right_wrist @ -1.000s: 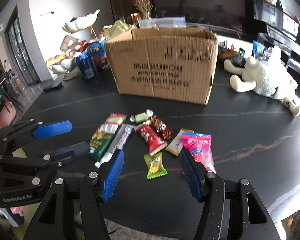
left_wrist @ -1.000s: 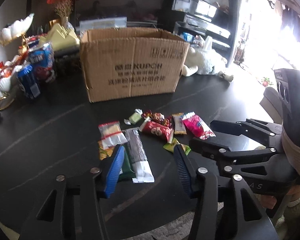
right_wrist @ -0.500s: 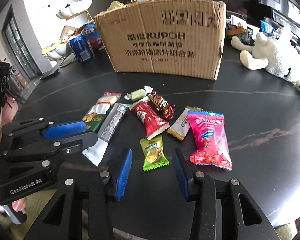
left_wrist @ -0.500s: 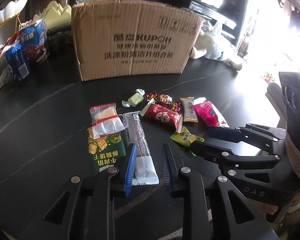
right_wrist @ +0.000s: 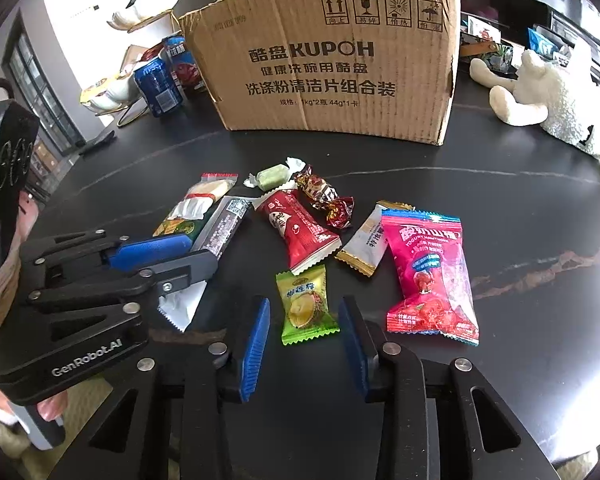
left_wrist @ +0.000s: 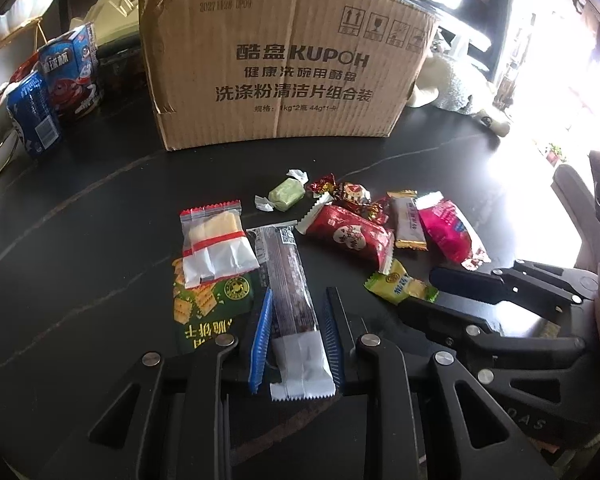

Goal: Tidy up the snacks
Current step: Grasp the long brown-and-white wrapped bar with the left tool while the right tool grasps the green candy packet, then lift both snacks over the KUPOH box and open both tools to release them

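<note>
Several snacks lie on the black table (left_wrist: 80,208) in front of a cardboard box (left_wrist: 284,60). My left gripper (left_wrist: 299,300) is shut on the long dark bar (left_wrist: 288,276); its blue pads press the wrapper's sides near the white end. A green cracker pack (left_wrist: 208,308) lies just left of it. In the right wrist view my right gripper (right_wrist: 305,302) straddles a green-yellow candy (right_wrist: 304,304). Its jaws are closing, and narrow gaps still show beside the pads. A red packet (right_wrist: 296,232) and a pink packet (right_wrist: 428,272) lie close by.
A white-gold sachet (right_wrist: 364,240), foil candies (right_wrist: 324,196) and a pale green candy (right_wrist: 272,176) lie between the grippers and the box. Blue cans (left_wrist: 34,116) stand at the far left, a plush toy (right_wrist: 556,100) at the far right. The table's edge runs just below the grippers.
Both grippers came down and forward onto the snacks. The left jaws narrowed onto the long bar. The right jaws narrowed around the green-yellow candy.
</note>
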The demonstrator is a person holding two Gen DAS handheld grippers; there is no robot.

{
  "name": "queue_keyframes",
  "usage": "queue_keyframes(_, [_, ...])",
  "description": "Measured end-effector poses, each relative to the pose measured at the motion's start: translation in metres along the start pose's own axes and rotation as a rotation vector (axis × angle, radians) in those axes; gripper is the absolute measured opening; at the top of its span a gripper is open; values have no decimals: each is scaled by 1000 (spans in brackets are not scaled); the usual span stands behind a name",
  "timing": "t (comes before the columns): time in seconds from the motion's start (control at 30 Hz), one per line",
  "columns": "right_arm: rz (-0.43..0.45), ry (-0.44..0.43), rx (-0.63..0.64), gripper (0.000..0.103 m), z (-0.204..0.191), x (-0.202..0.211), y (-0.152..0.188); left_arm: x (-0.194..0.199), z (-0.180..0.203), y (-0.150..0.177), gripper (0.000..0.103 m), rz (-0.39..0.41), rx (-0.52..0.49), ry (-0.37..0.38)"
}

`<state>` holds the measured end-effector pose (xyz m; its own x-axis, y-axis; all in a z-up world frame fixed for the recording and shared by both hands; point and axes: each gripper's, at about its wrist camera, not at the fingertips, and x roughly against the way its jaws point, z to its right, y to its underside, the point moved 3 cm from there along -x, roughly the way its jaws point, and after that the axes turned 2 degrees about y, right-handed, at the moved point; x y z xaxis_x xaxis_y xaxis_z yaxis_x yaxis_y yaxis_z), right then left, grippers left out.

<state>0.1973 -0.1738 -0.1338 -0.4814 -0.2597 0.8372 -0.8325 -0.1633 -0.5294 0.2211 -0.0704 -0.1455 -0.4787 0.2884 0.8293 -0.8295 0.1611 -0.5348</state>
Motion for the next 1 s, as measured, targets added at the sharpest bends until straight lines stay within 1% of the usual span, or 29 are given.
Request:
queue_keyframes(0.13, [-9, -2, 2, 33, 0, -3, 0, -5, 0, -3, 26, -8, 15, -23])
queue_keyframes(0.33, [-14, -1, 13, 31, -4, -7, 0, -10, -1, -3, 26, -29, 27, -35])
queue_keyframes(0.4, [-12, 1, 15, 29, -4, -7, 0, -10, 0, -3, 22, -30, 24, -36])
queue_keyframes(0.6, [-4, 1, 0, 27, -4, -4, 1, -6, -2, -1, 19, -32, 35, -24])
queue_keyframes(0.77, [14, -4, -22, 27, -3, 6, 3, 2, 2, 5, 19, -35, 33, -5])
queue_keyframes(0.87, [10, -15, -32, 26, -3, 11, 6, 10, 6, 9, 19, -29, 30, 6])
queue_keyframes(1.0, [24, -25, -44, 26, -6, 20, 9, 23, 9, 9, 19, 2, 25, 0])
